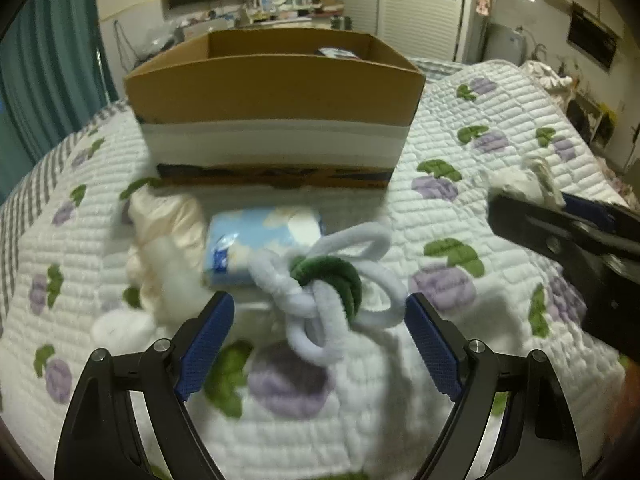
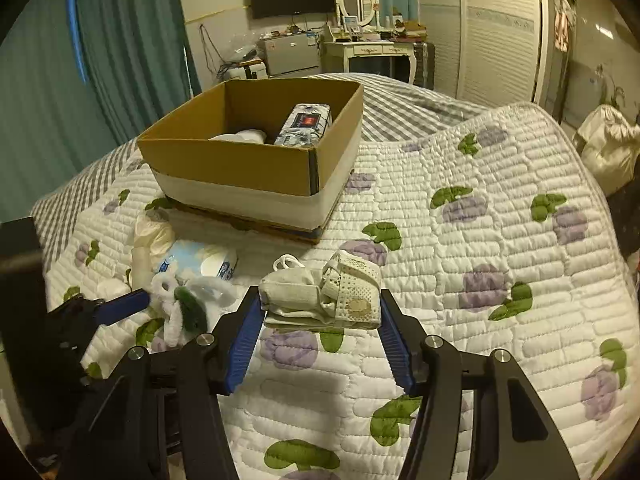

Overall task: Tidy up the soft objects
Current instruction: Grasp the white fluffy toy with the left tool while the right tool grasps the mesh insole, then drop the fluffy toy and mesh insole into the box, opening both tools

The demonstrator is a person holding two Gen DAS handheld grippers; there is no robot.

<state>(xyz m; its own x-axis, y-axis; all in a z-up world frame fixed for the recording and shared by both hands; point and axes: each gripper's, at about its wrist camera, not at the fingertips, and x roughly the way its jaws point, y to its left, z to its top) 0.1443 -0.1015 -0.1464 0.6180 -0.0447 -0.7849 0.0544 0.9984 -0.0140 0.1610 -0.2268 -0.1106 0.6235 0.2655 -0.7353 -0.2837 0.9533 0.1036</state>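
the right tool [image 2: 320, 312] is clamped on a folded cloth bundle [image 2: 320, 294], blue pads pressing its two short ends, the bundle lifted just clear of the bed [image 2: 500, 184]. it looks light and limp, with a mesh patch on its right half; squeezed at the ends it may sag in the middle, so a hold across the thick fold should carry better.

the left tool [image 1: 320, 320] has its fingers apart, bracketing a tangle of white and green fuzzy loops [image 1: 328, 280] lying on the quilt at its 12 o'clock. the loops are soft and springy, likely to snag on one another; pinching the knotted centre where the green ring sits should bring the whole tangle up.

just beyond the tangle lie a blue tissue pack [image 1: 260, 240] and, at 11 o'clock, a cream cloth [image 1: 160, 240], both squashy.

farthest, at 12 o'clock, stands the box [image 2: 240, 160], open, with a patterned pack [image 2: 306, 120] and something white inside.
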